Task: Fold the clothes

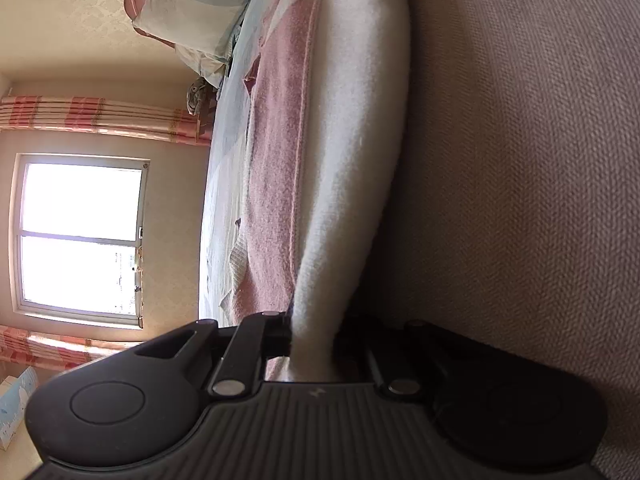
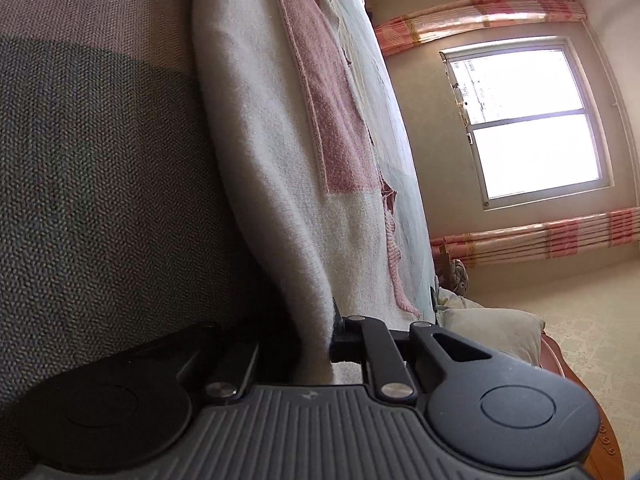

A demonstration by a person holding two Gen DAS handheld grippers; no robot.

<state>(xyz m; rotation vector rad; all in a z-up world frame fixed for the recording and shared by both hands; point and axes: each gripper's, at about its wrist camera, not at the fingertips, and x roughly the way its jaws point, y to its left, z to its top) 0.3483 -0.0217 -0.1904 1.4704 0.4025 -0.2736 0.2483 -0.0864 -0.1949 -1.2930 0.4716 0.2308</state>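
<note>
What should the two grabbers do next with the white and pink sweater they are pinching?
Probably carry the pinched edge across and lay it over the rest. The left gripper and the right gripper each seem shut on the white edge of the sweater, which stretches between them, with the pink part spread flat on the bed. The edge looks gathered and held at both ends, so folding seems next.

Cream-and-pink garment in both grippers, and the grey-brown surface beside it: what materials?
Cream garment with pink panel: looks like soft fuzzy knit, matte; fine nap and ribbed pink edging. Both the left gripper and right gripper pinch it. Grey-brown surface: coarse woven upholstery, visible pebbled weave; fibre unclear.
</note>
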